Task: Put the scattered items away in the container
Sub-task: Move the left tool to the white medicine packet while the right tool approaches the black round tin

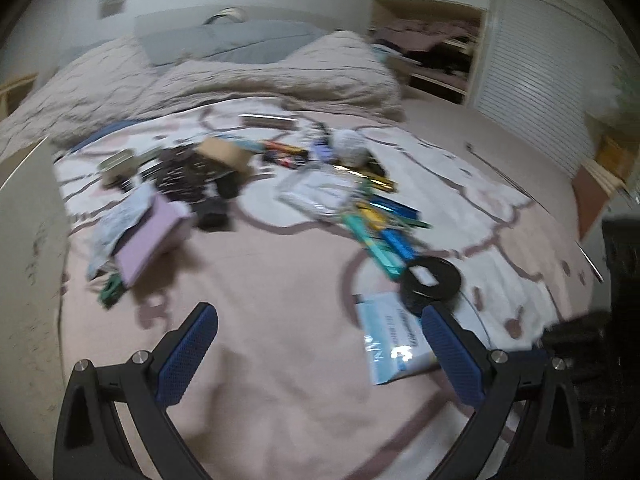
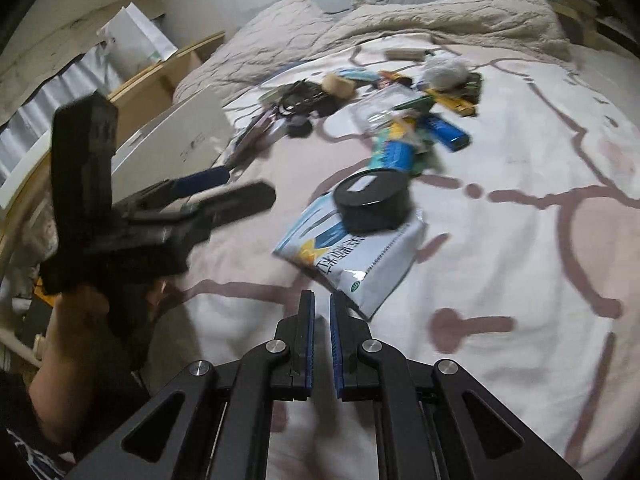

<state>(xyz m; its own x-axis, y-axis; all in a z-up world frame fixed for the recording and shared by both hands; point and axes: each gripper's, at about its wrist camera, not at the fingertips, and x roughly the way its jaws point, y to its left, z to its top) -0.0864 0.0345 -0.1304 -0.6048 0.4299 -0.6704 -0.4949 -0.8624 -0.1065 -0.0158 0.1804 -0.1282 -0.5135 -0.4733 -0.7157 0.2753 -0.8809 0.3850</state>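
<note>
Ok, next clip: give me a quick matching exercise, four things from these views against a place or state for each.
Things:
1. black round tin
2. white and blue packet
3. left gripper
4. right gripper

Places or states:
a. jaws wide apart, nothing between them
b. lying flat on the bedspread, partly under another item
c. jaws shut, nothing held
d. resting on top of the packet

Pairs: 1-d, 2-b, 3-a, 4-c
</note>
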